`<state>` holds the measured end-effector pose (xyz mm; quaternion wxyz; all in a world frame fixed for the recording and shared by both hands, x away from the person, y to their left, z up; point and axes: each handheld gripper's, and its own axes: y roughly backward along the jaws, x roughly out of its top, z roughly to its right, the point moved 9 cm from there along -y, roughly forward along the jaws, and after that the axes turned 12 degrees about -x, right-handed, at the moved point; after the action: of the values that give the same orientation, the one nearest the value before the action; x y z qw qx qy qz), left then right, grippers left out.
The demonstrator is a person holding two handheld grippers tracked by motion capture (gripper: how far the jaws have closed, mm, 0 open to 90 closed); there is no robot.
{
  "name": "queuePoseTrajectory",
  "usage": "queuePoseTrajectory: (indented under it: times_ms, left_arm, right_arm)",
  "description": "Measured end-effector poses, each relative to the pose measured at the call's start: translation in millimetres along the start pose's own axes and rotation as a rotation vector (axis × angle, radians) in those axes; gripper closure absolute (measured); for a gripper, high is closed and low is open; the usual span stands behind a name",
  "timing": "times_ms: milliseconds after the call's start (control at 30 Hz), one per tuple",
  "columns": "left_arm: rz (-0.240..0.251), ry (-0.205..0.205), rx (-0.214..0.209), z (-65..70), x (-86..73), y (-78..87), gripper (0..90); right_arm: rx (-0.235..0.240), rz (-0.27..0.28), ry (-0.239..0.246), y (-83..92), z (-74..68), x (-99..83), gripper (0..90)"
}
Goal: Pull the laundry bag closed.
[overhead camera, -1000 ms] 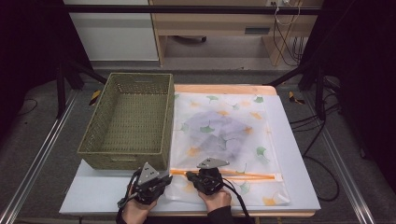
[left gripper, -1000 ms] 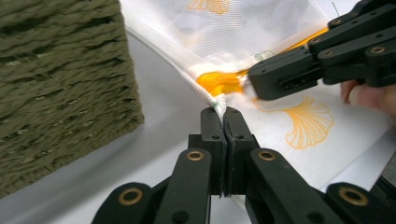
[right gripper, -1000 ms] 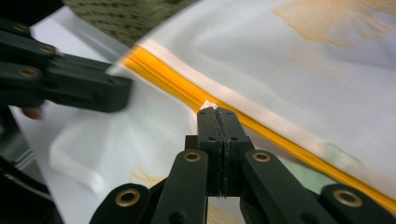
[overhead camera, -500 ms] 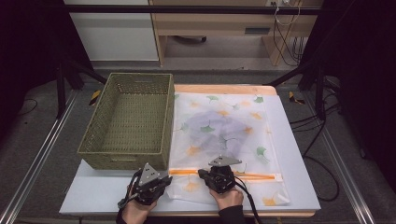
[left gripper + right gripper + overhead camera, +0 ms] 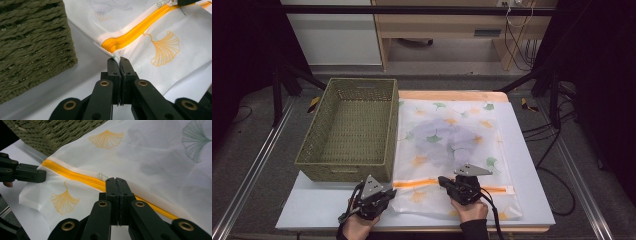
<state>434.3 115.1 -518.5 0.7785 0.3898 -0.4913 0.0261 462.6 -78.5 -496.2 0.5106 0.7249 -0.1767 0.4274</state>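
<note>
Both grippers are all black: left gripper [image 5: 119, 62] and right gripper [image 5: 116, 182] have brass-ringed pivots behind the jaws, grey three-cornered top plates, trailing cables, dark sleeves.

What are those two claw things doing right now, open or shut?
Left gripper: shut, pinching the mesh bag at its zipper end.
Right gripper: shut on the orange zipper.

Overhead table view; two close tongs-mounted views
</note>
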Motion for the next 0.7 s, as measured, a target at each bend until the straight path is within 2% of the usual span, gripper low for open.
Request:
queuePoseTrajectory:
  times_ms: [333,533,700]
  left_arm:
    - [-0.007,-0.005,-0.007,2.1,-1.1,-1.3,87.7]
    - [-0.008,-0.010,-0.009,4.1,-1.1,-2.0,87.7]
    - [-0.006,-0.007,-0.011,3.6,-1.1,-1.3,87.8]
  right_arm:
    - [-0.045,0.036,-0.015,16.0,22.4,-0.8,89.6]
    - [-0.049,0.037,-0.009,20.8,27.1,-2.4,89.7]
    - [-0.084,0.034,-0.005,23.5,33.4,-4.4,89.7]
